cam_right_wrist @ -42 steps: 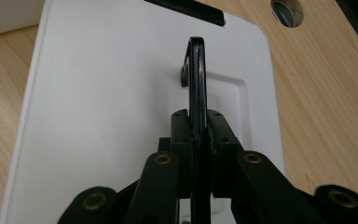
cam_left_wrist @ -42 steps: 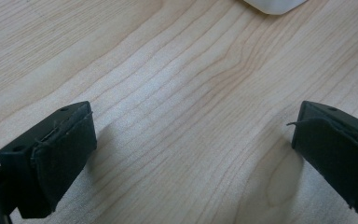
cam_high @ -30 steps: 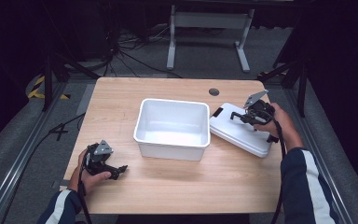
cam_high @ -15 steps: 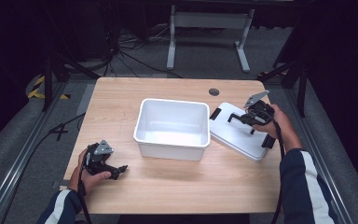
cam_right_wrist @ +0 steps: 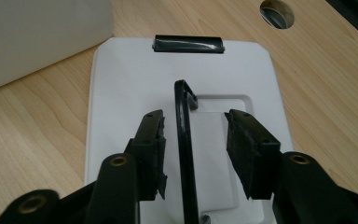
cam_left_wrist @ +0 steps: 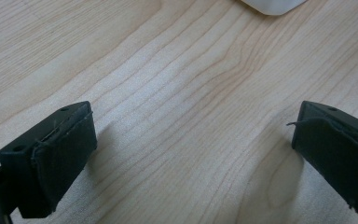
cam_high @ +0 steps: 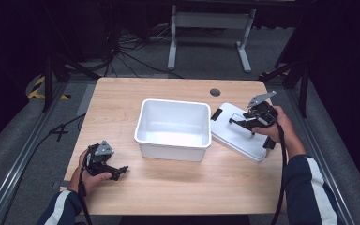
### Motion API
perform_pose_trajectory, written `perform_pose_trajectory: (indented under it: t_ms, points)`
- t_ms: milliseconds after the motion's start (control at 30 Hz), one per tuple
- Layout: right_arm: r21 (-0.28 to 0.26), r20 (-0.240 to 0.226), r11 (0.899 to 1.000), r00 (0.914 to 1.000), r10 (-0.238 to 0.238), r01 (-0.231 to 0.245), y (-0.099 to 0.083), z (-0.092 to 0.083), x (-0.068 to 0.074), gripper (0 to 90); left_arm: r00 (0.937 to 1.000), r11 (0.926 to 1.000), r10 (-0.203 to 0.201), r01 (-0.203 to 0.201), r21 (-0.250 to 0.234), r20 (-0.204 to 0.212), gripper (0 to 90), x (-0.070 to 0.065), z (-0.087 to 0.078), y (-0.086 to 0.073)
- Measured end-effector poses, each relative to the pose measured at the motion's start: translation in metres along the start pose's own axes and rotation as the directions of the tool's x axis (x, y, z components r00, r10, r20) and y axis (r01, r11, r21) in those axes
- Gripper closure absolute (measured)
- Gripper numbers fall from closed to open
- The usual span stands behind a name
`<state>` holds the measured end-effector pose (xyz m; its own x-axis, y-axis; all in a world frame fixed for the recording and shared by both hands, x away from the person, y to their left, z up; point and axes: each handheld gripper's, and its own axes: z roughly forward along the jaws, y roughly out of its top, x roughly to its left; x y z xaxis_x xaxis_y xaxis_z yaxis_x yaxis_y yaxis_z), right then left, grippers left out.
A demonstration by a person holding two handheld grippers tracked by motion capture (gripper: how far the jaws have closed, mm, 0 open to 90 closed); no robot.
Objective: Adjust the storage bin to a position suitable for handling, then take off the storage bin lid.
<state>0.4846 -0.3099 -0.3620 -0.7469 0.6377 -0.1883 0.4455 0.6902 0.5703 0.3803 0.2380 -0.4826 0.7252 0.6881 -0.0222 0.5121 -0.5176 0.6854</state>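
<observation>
Right tongs have just been opening; black handle stands loose between the jaws, unpressed. Lid lies flat on worktop, just right of bin. Left tongs open, empty, near-left of bin. Lid set down; letting go nearly finished.

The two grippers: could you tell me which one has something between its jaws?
The right gripper: the white lid's upright black handle stands between its opening jaws, unpressed. The left gripper spans only bare table.
</observation>
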Motion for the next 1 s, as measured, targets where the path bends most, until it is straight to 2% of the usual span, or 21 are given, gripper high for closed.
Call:
perform_pose_trajectory:
  t_ms: [200, 300, 467, 633, 1000]
  points:
    - [-0.009, 0.014, 1.0, 0.9999, 0.006, -0.006, 0.002, -0.004, 0.004, 48.2, 1.0, 1.0, 0.002, -0.002, -0.008, 0.002, 0.3, 0.0, 0.001, 0.0]
    - [-0.015, 0.044, 1.0, 0.9989, 0.012, -0.011, 0.001, -0.01, 0.009, 41.7, 1.0, 1.0, -0.001, 0.001, -0.006, 0.003, 0.3, 0.0, 0.0, 0.0]
    - [-0.05, 0.054, 0.998, 0.9981, 0.03, -0.027, -0.004, -0.02, 0.014, 36.8, 1.0, 1.0, 0.005, -0.005, -0.006, -0.005, 0.3, 0.0, 0.0, 0.0]
    - [-0.049, 0.062, 0.999, 0.9978, 0.024, -0.021, -0.011, -0.028, 0.02, 35.3, 1.0, 1.0, 0.002, -0.002, -0.005, -0.002, 0.3, 0.0, 0.0, 0.0]
    - [-0.084, 0.078, 0.996, 0.9969, 0.011, -0.004, -0.026, -0.043, 0.031, 35.6, 1.0, 1.0, 0.005, -0.005, -0.006, -0.005, 0.3, 0.0, 0.0, 0.0]
